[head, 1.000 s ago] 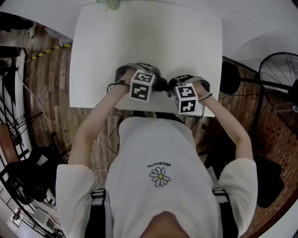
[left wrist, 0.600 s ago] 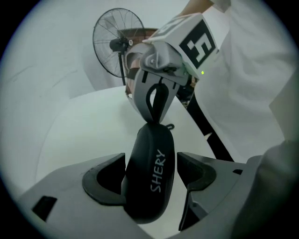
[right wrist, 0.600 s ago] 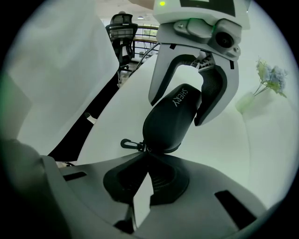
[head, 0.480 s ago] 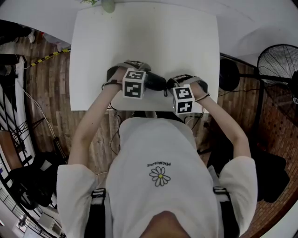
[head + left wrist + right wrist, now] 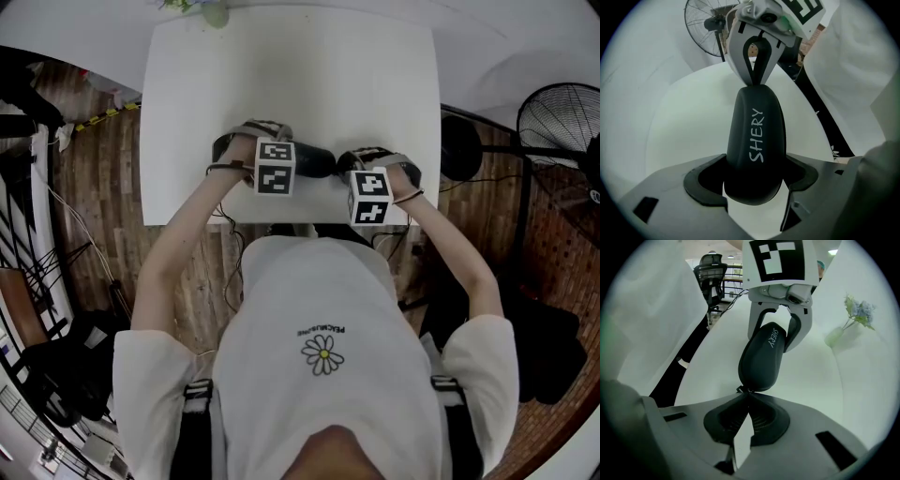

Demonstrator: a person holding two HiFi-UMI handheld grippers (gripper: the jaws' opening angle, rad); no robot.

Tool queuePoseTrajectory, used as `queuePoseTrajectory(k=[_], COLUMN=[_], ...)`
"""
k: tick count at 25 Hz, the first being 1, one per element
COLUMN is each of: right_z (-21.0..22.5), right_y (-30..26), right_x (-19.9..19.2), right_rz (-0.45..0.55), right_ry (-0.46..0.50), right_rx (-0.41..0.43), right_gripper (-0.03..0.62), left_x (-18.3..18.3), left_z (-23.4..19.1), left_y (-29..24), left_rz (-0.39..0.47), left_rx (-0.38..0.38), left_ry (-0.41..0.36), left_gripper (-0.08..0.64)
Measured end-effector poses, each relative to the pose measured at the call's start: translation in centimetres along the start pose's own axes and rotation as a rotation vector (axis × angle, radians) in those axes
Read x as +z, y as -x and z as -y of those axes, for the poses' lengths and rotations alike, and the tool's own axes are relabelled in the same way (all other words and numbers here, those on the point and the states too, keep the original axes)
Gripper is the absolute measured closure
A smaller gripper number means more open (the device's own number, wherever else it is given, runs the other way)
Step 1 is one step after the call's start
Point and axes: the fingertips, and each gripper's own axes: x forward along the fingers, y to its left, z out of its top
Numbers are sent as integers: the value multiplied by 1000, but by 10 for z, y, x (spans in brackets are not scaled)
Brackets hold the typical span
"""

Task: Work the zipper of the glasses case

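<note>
One glasses case [image 5: 757, 140] between two hand-held grippers [image 5: 754, 187] [image 5: 749, 401]

Left claw [image 5: 752, 187], jaws just opened wide, straddles the case [image 5: 757, 131]; right claw [image 5: 749, 401] pinched shut.

From the head view the left gripper [image 5: 275, 165] and right gripper [image 5: 372, 194] hid most of the case [image 5: 317, 162], and the right edge cut off the fan [image 5: 562, 122].

White table [image 5: 291, 84]; wood floor [image 5: 98, 178]; standing fan [image 5: 562, 127] right.
</note>
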Motion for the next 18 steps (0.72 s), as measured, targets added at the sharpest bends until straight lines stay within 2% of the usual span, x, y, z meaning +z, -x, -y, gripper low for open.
queuePoseTrajectory(k=[2, 4, 10, 15, 18], right_z=[4, 0, -11, 2, 8], right_y=[6, 10, 3, -4, -8], right_x=[5, 13, 22, 22, 18], right_rz=[4, 27, 54, 49, 36], right_ry=[-43, -97, -246, -414, -469], right_rx=[-26, -11, -11, -82, -100], right_gripper=[584, 584, 584, 584, 584], left_x=[-2, -3, -2, -5, -3], left_z=[-1, -1, -1, -3, -3], left_y=[1, 2, -1, -2, 2], left_rz=[-10, -17, -56, -88, -29], left_rx=[21, 33, 28, 30, 41], left_ry=[43, 79, 100, 201, 235], left_gripper=[199, 207, 213, 213, 212])
